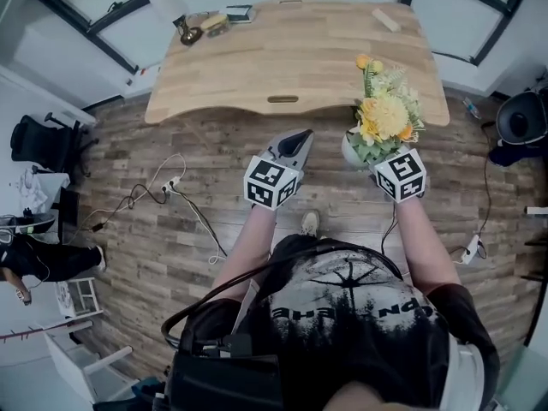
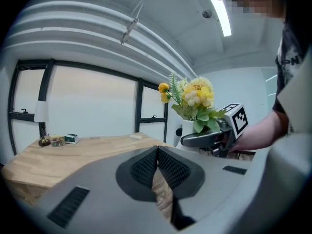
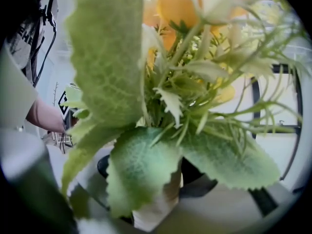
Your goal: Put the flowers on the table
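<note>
In front of you at twelve o'clock lay the table (image 1: 257, 67), a pale wooden top with rounded corners, a curved near edge and a slot-shaped handle (image 1: 282, 99) in that edge. Your right gripper (image 1: 360, 150) grasped a small white vase (image 1: 349, 150), its jaws set wide around the smooth body. The vase held the flowers (image 1: 385, 116): full yellow and orange blooms, paler small ones, thin green sprigs and broad, toothed, fuzzy-looking leaves. It hung at about one o'clock over the plank floor (image 1: 171, 221), just short of the table's near right end and not on it. Your left gripper (image 1: 295, 141) was clenched, its ridged dark pads meeting on nothing, at the vase's nine o'clock. Each gripper bore a cube (image 1: 272, 182) with black-and-white square markers. At eleven o'clock, on the table's far left corner, sat a few small things (image 1: 205, 24) you could not identify. The white print on your dark shirt (image 1: 360, 315) was too warped to read.
</note>
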A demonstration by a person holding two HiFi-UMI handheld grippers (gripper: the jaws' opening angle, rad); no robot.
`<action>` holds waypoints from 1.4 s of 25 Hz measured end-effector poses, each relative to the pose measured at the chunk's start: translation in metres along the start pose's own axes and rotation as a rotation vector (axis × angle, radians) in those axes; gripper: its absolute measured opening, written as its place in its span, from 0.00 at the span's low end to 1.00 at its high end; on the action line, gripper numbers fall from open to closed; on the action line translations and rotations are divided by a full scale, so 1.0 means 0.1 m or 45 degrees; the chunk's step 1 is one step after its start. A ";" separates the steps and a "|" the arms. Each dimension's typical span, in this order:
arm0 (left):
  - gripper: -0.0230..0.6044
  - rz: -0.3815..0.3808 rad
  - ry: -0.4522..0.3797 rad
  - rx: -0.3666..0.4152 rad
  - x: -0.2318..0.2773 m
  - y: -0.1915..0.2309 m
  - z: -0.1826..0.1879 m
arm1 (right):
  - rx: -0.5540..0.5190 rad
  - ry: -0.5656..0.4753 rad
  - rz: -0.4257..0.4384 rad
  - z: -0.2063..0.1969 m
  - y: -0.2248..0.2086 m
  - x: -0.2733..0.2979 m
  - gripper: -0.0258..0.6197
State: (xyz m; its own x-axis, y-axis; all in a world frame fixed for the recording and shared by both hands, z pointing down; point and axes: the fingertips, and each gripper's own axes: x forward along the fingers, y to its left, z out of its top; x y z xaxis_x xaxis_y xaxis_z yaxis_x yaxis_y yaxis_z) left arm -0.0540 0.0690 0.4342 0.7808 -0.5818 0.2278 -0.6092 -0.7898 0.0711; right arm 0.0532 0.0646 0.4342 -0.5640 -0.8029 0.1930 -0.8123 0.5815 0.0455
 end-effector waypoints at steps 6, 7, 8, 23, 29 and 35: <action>0.06 -0.076 -0.004 0.008 0.27 0.33 0.11 | 0.010 0.002 -0.073 0.08 -0.22 0.29 0.43; 0.06 -0.086 -0.003 0.009 0.31 0.38 0.12 | 0.014 0.003 -0.082 0.10 -0.25 0.33 0.43; 0.06 -0.096 -0.002 0.010 0.34 0.43 0.12 | 0.017 0.005 -0.090 0.11 -0.28 0.38 0.43; 0.06 -0.190 -0.012 -0.003 0.84 1.29 0.15 | 0.009 0.039 -0.184 0.14 -0.70 1.19 0.43; 0.06 -0.201 0.005 -0.021 1.08 1.50 0.10 | 0.000 0.061 -0.208 0.16 -0.91 1.39 0.43; 0.06 -0.206 0.023 -0.049 1.37 1.62 0.06 | 0.001 0.082 -0.190 0.11 -1.16 1.57 0.43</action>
State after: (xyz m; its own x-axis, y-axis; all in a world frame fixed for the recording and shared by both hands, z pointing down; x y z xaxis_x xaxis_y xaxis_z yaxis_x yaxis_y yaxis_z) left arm -0.0454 -0.1400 0.4713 0.8666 -0.4440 0.2276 -0.4811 -0.8645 0.1454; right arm 0.0575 -0.1305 0.4486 -0.4266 -0.8702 0.2464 -0.8863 0.4565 0.0778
